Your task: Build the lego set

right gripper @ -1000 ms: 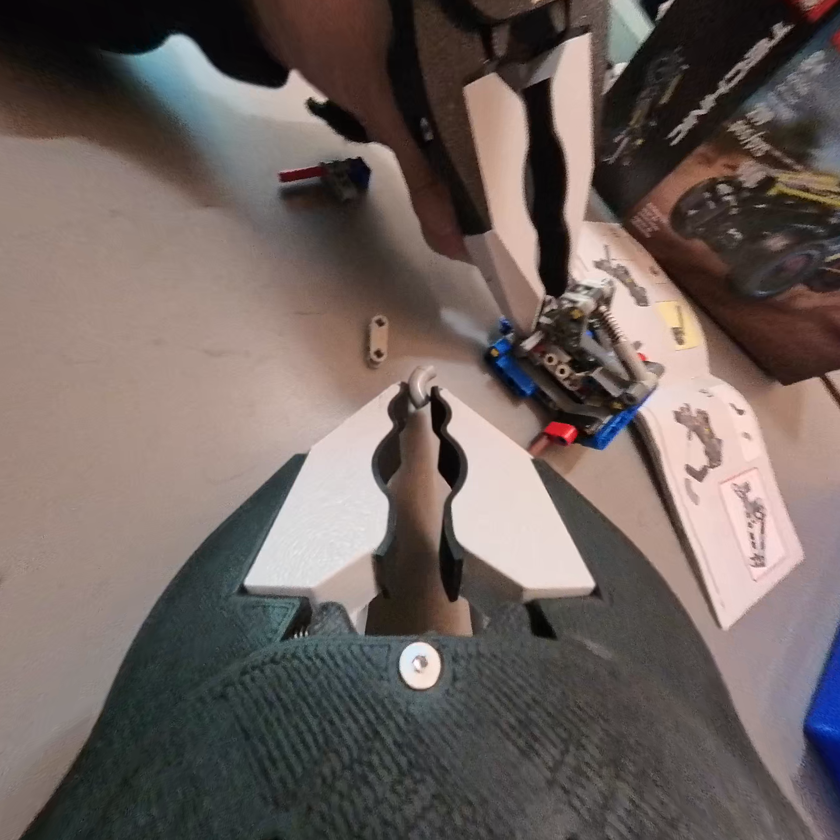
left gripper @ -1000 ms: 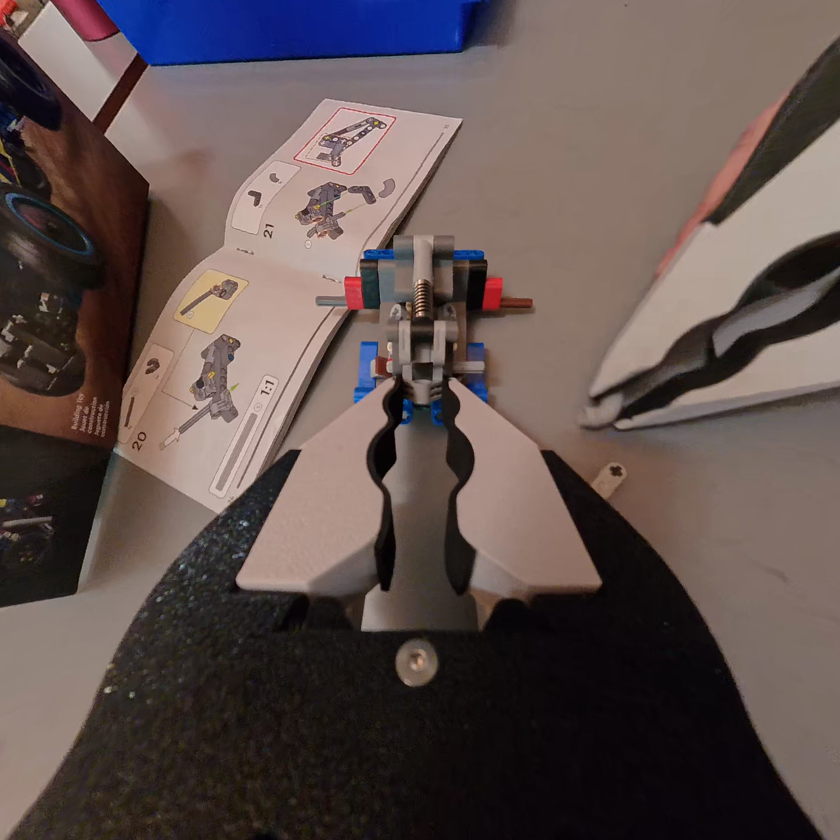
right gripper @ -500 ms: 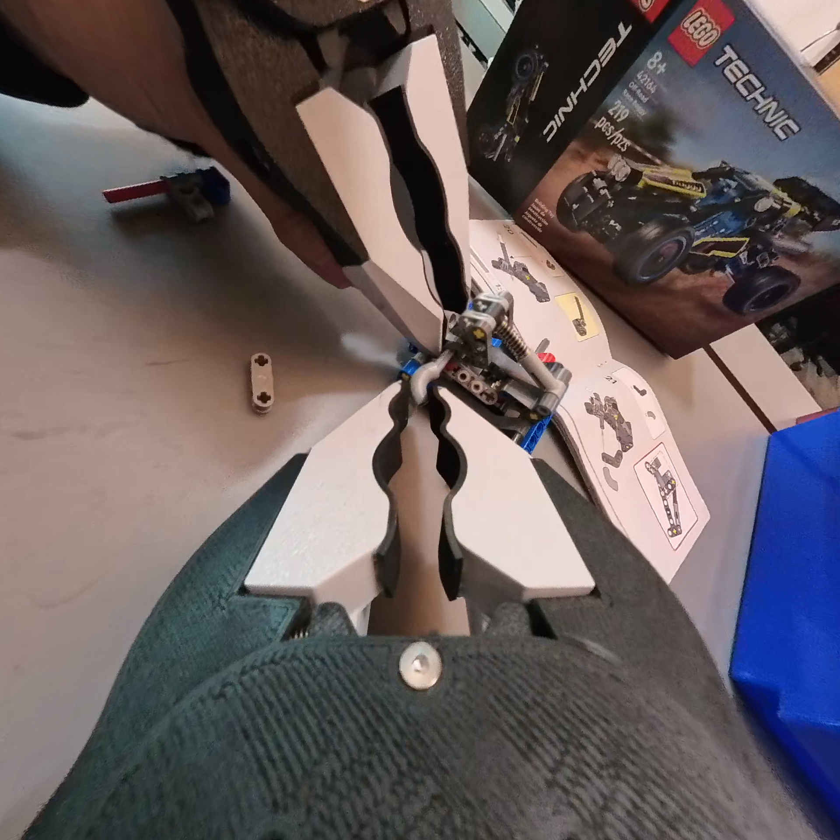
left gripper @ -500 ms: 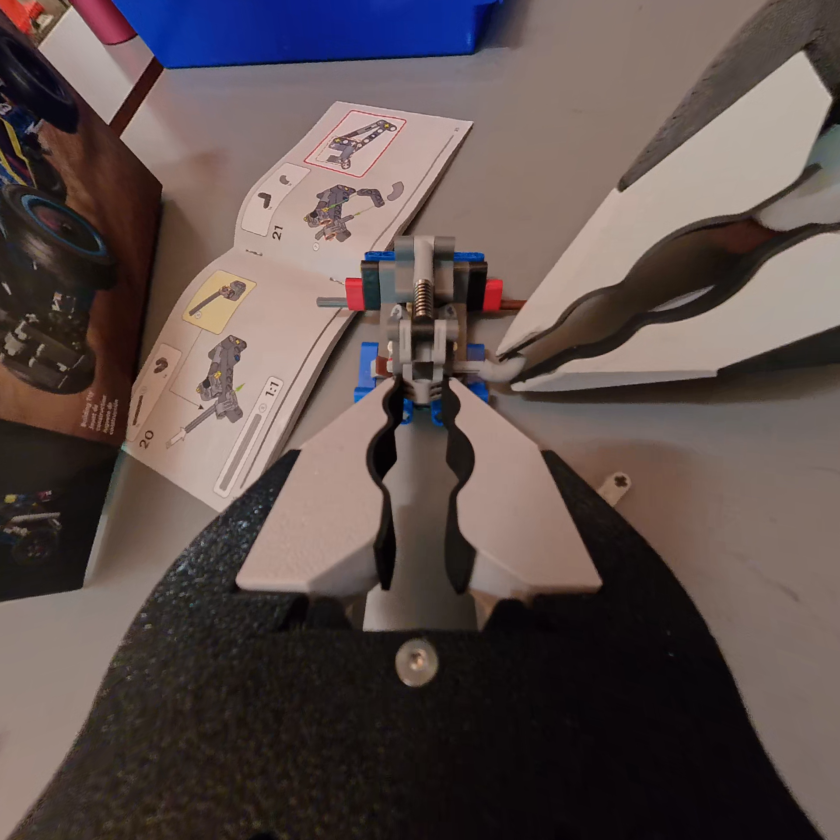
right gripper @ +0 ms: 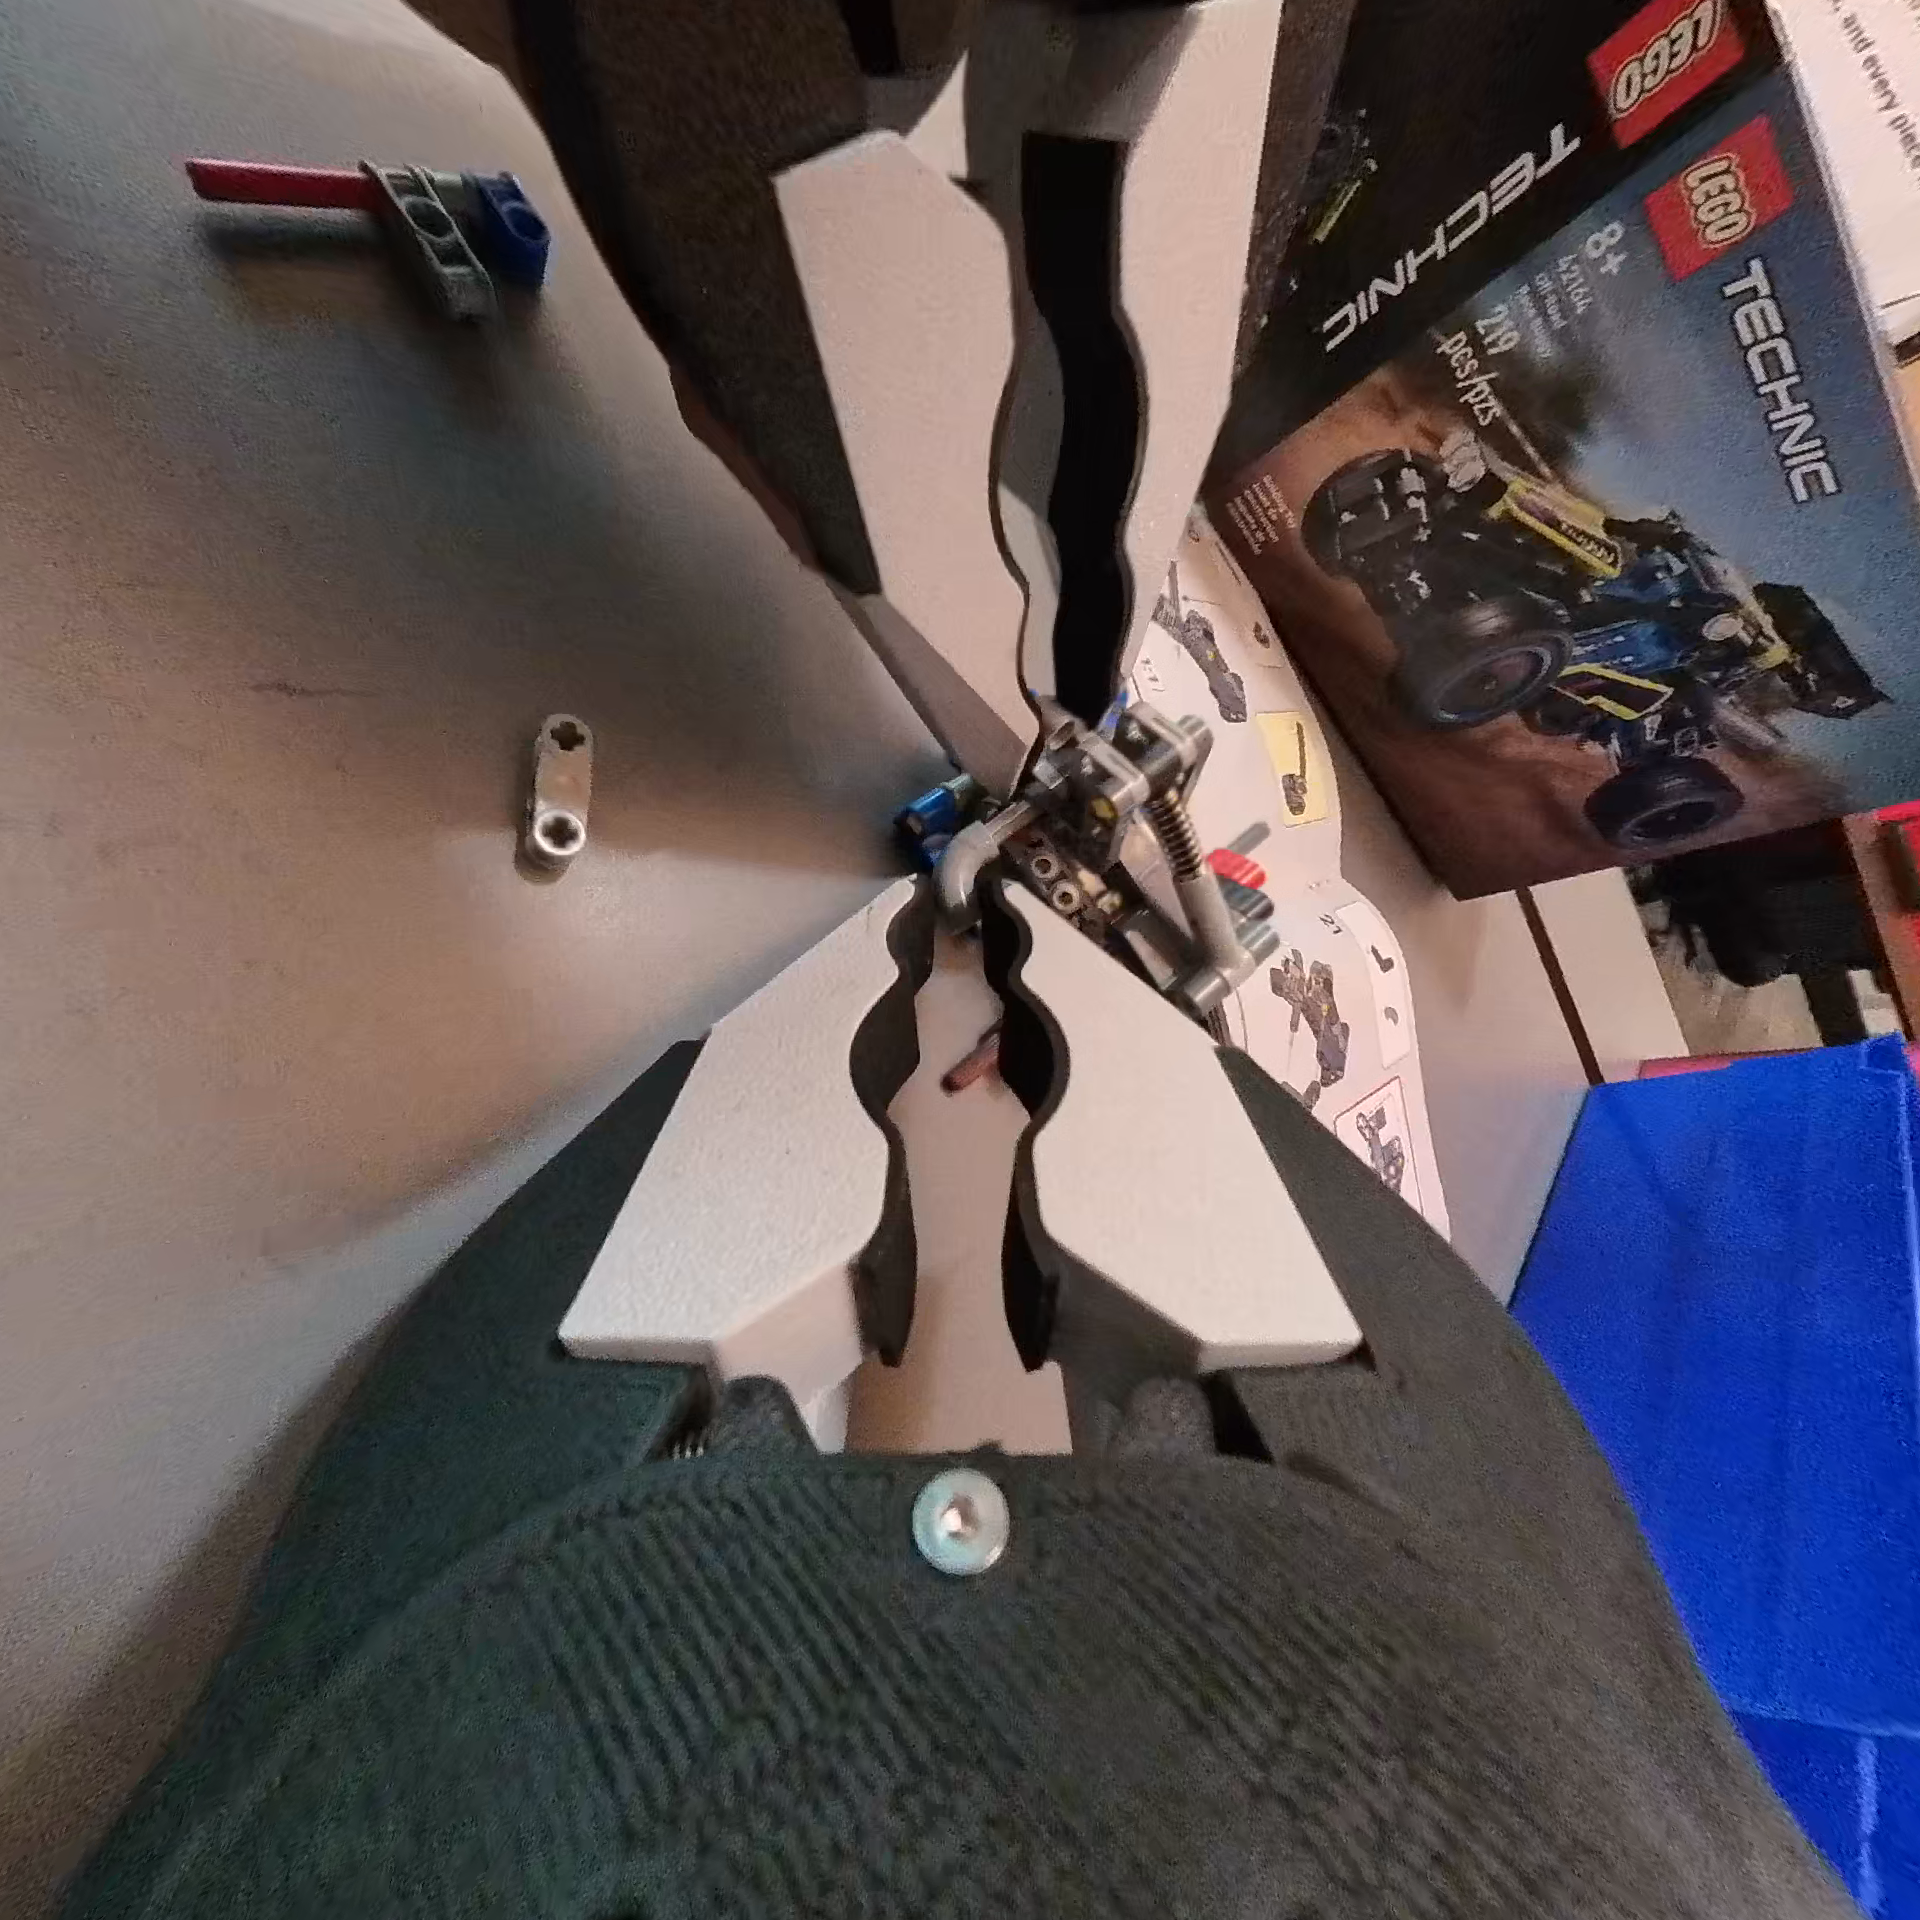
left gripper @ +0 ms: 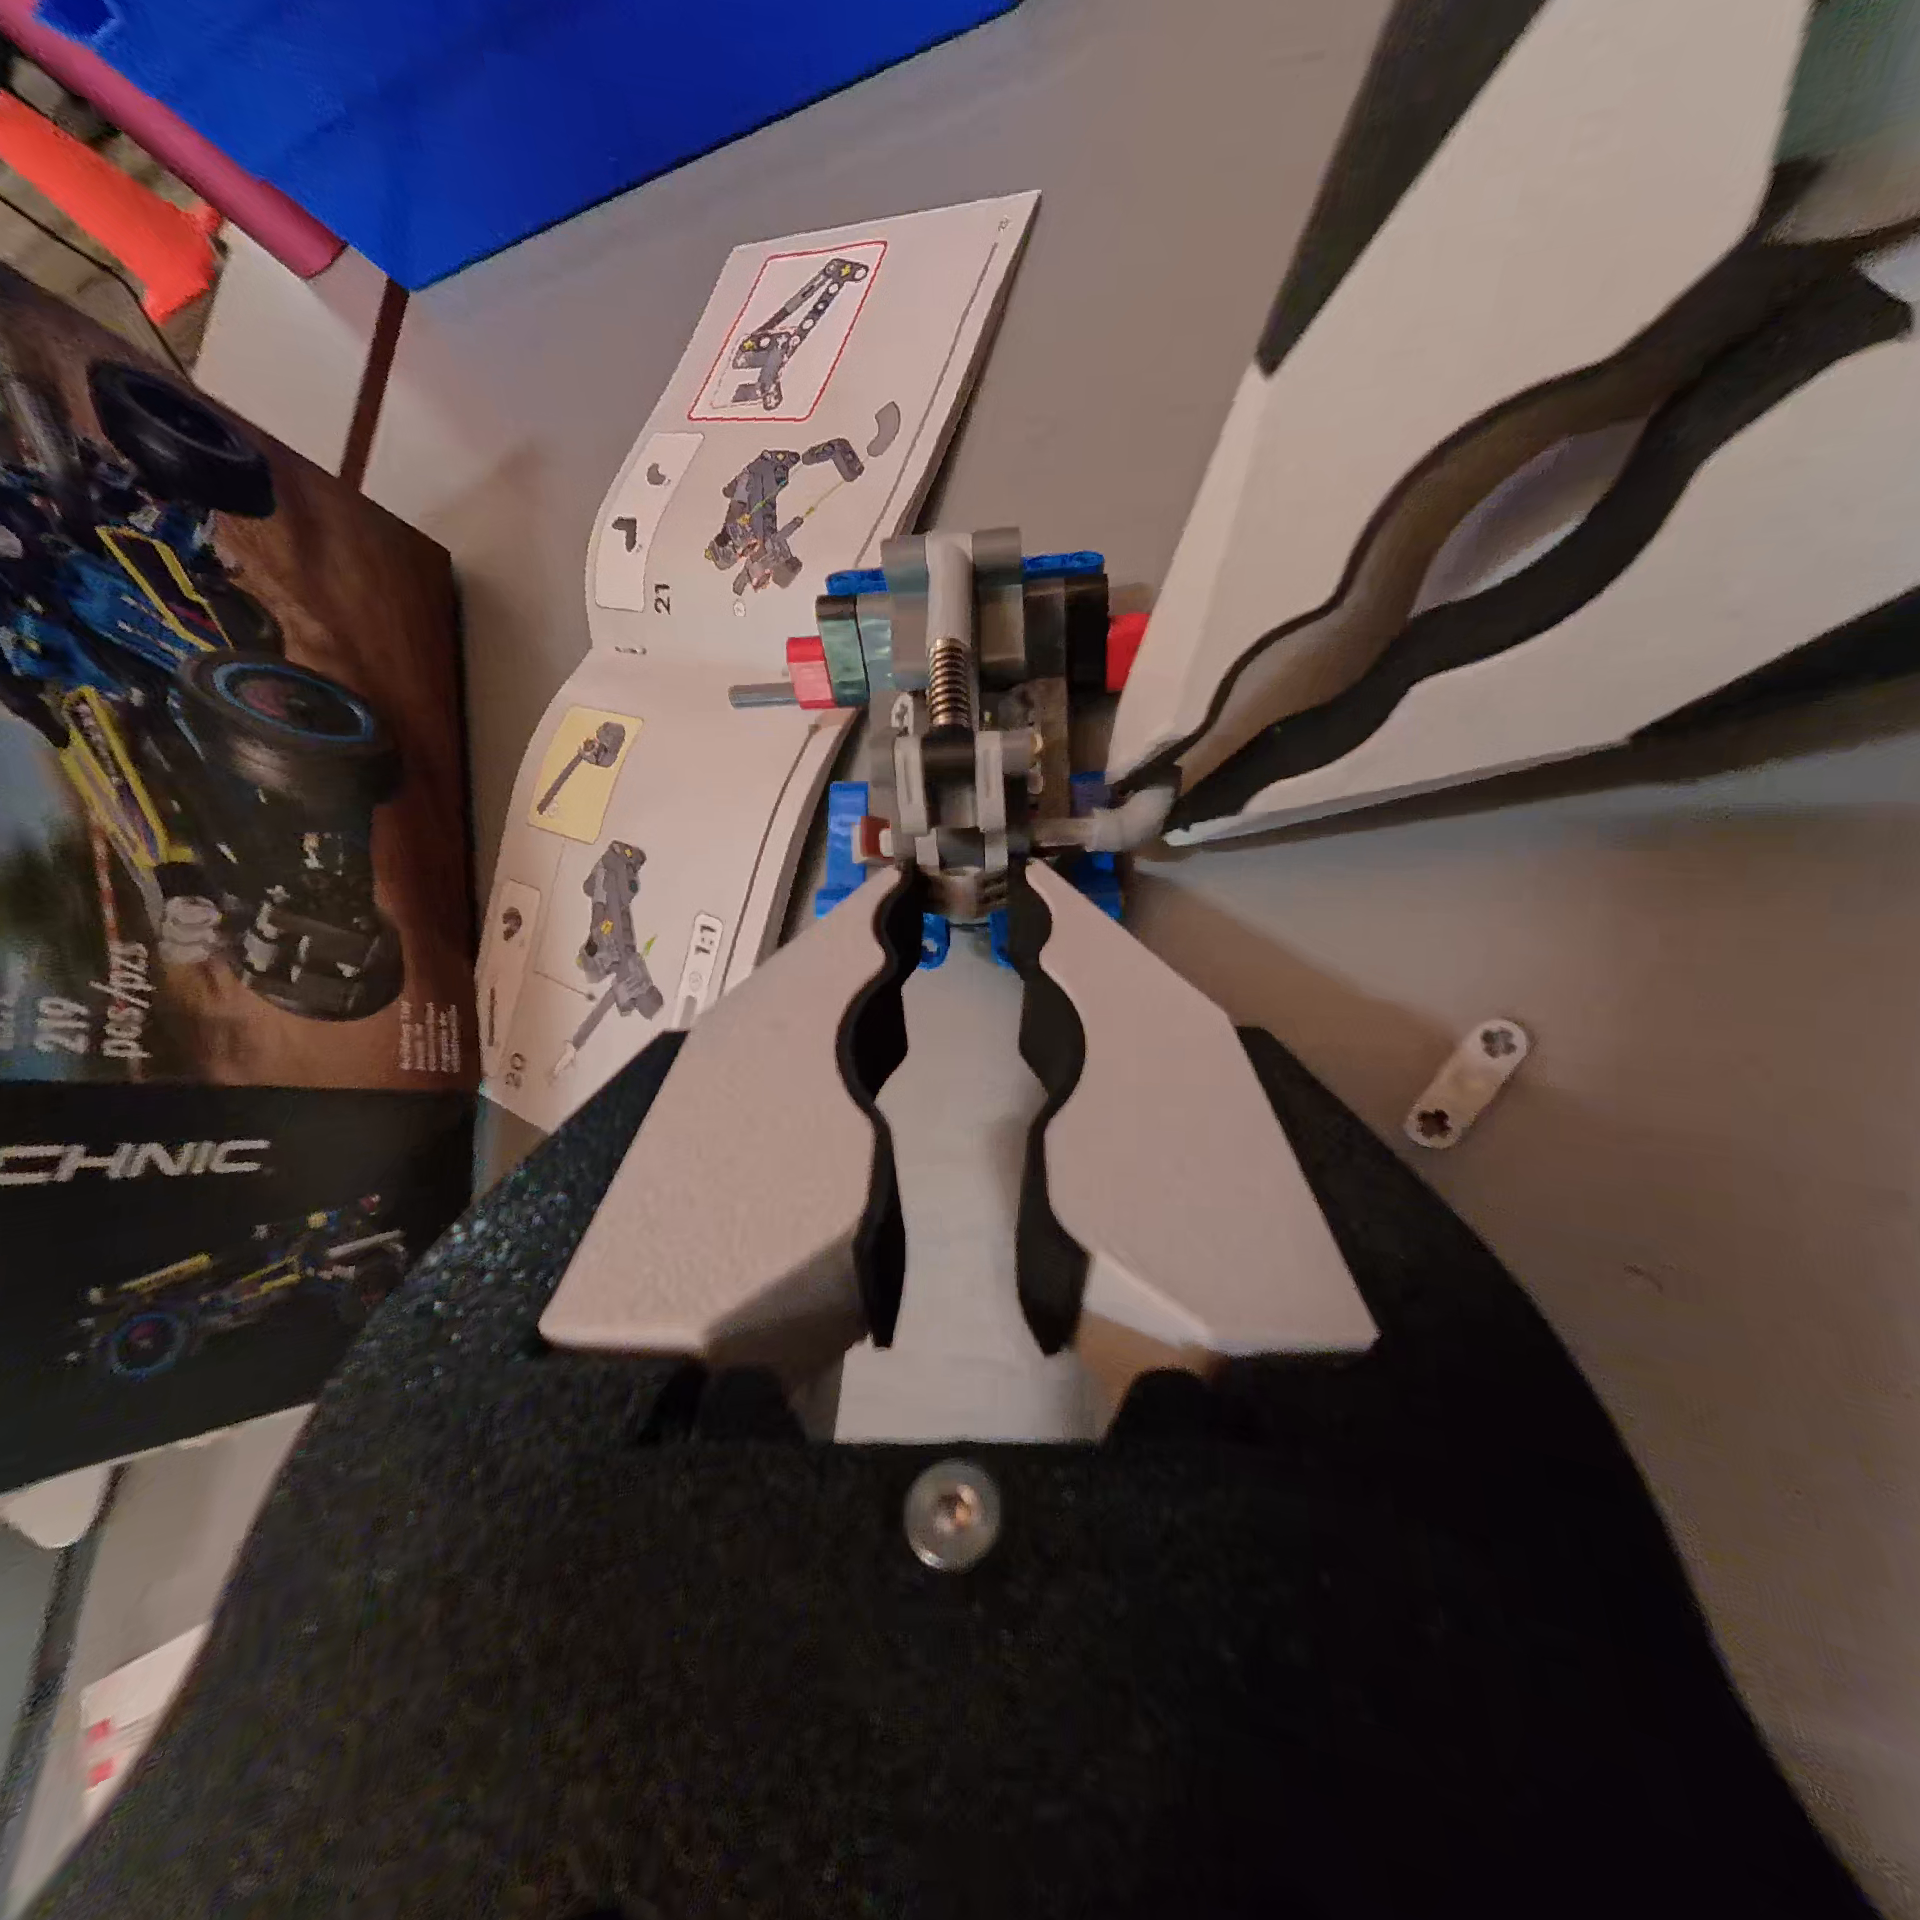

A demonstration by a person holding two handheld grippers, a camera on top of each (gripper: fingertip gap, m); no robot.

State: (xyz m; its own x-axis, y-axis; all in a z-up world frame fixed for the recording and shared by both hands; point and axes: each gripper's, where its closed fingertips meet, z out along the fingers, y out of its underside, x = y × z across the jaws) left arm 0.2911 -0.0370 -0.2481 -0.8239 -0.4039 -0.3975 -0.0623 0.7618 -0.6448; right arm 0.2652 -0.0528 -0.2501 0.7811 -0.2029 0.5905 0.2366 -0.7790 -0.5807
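A small grey, blue and red brick assembly with a spring (left gripper: 956,707) stands on the grey table (left gripper: 1558,1351). My left gripper (left gripper: 961,899) is shut on the assembly's near grey end; it also shows in the right wrist view (right gripper: 1060,717), coming down from above onto the assembly (right gripper: 1101,821). My right gripper (right gripper: 961,899) is shut on a small curved grey piece (right gripper: 966,857), whose free end meets the assembly's side. In the left wrist view the right gripper (left gripper: 1148,821) comes in from the right with that piece (left gripper: 1122,828) against the assembly.
An open instruction booklet (left gripper: 727,623) lies under and left of the assembly, with a toy car box (left gripper: 208,727) beyond it. A blue bin (left gripper: 520,104) stands behind. A grey two-hole link (right gripper: 556,790) and a small piece with a red axle (right gripper: 416,218) lie on the table. The tips of both grippers are at nearly the same place.
My right gripper has carried the curved grey piece in to the assembly's side. My left gripper has stayed shut on the assembly, tilting a little.
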